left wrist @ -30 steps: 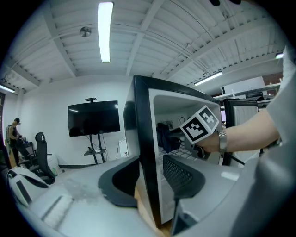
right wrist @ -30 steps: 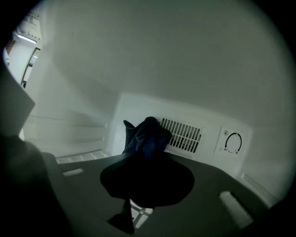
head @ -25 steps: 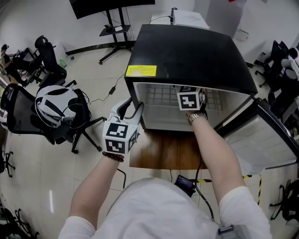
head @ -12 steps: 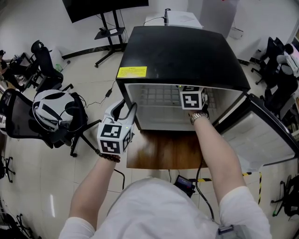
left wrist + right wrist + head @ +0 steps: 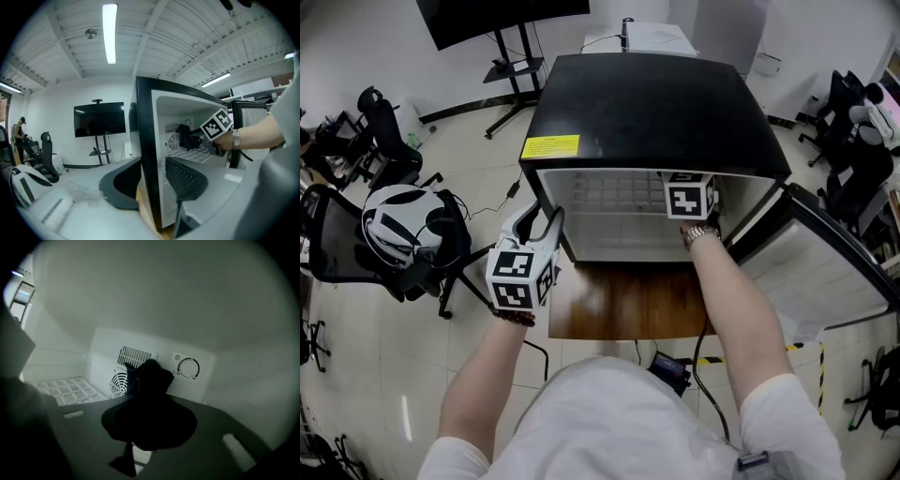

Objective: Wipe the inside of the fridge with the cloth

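Setup: fridge (image 5: 656, 103) on a small table (image 5: 619, 305), door (image 5: 839, 277) swung open to the right, so the cavity faced the person.

At the front left corner, left gripper (image 5: 540, 223): jaws fairly wide and closed across the thick left wall, one pad outside, one inside. Judged a brace, so that a light fridge would not slide under wiping pressure.

Deep inside, right gripper (image 5: 150, 423): jaws narrow, pinching a dark cloth (image 5: 151, 376). The bunch stuck out past the tips, which put soft fabric ahead of the hard jaws.

The cloth was above the wire shelf (image 5: 70, 390) and in front of the back panel, between fan grille (image 5: 119, 380) and dial (image 5: 189, 367). Contact with the panel: could not tell.

Judged: wiping under way, back panel the area in hand.
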{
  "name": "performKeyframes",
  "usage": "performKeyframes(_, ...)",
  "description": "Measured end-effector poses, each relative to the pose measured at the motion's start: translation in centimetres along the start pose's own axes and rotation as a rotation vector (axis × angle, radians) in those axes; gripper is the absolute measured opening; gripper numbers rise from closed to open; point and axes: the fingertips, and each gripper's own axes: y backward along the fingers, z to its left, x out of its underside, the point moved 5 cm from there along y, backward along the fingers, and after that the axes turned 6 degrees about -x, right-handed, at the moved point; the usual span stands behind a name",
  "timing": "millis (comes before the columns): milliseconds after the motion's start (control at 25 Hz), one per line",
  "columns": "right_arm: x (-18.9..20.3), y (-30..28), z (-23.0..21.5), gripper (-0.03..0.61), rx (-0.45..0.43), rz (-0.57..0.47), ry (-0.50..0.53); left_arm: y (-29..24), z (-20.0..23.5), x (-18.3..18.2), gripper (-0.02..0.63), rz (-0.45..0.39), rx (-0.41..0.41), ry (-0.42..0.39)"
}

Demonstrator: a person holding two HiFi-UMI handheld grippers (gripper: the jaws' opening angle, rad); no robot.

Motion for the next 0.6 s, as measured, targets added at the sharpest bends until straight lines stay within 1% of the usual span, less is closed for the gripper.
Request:
performKeyframes(120, 0.4, 0.3, -0.8, 0.067, 0.021, 0.019, -0.018, 0.0, 0.0, 0.0, 0.161, 0.002, -0.005, 0.004)
performKeyframes(280, 0.4, 0.5, -1.8, 0.067, 0.034, 0.013, -0.023, 0.0, -0.1, -0.1, 0.163, 0.002, -0.014, 0.008)
performKeyframes(600, 1.8, 1.0, -3.4, 0.067, 0.077, 0.053, -0.060, -0.1, -0.1, 0.0, 0.164, 0.006, -0.027, 0.016)
